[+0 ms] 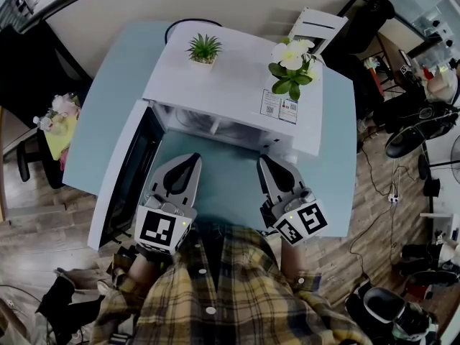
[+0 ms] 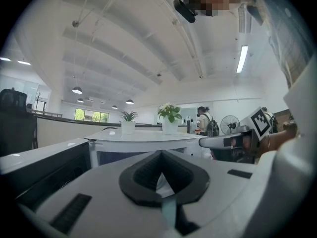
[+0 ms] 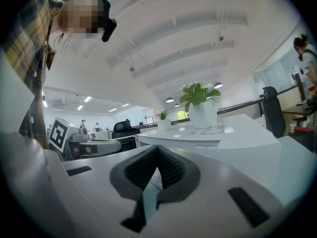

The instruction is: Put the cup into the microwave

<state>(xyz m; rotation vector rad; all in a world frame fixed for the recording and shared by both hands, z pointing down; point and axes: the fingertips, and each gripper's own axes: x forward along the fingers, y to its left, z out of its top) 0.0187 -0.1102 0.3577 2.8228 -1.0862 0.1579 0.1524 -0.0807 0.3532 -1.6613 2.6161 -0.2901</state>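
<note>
A white microwave (image 1: 237,77) stands on a light blue table (image 1: 115,99). Its door (image 1: 129,171) is swung open to the left and the cavity (image 1: 215,124) faces me. No cup shows in any view. My left gripper (image 1: 190,158) is held level just before the opening, beside the door, shut with nothing in it. My right gripper (image 1: 266,161) hovers beside it at the cavity's right side, also shut and empty. The left gripper view shows the left gripper's closed pads (image 2: 161,155) before the microwave (image 2: 143,143). The right gripper view shows the right gripper's closed pads (image 3: 157,150).
A small green plant (image 1: 204,49) and a white-flowered plant (image 1: 292,67) stand in pots on top of the microwave. A black chair (image 1: 29,77) is at the table's left. More chairs and cables (image 1: 424,142) lie on the wooden floor at the right.
</note>
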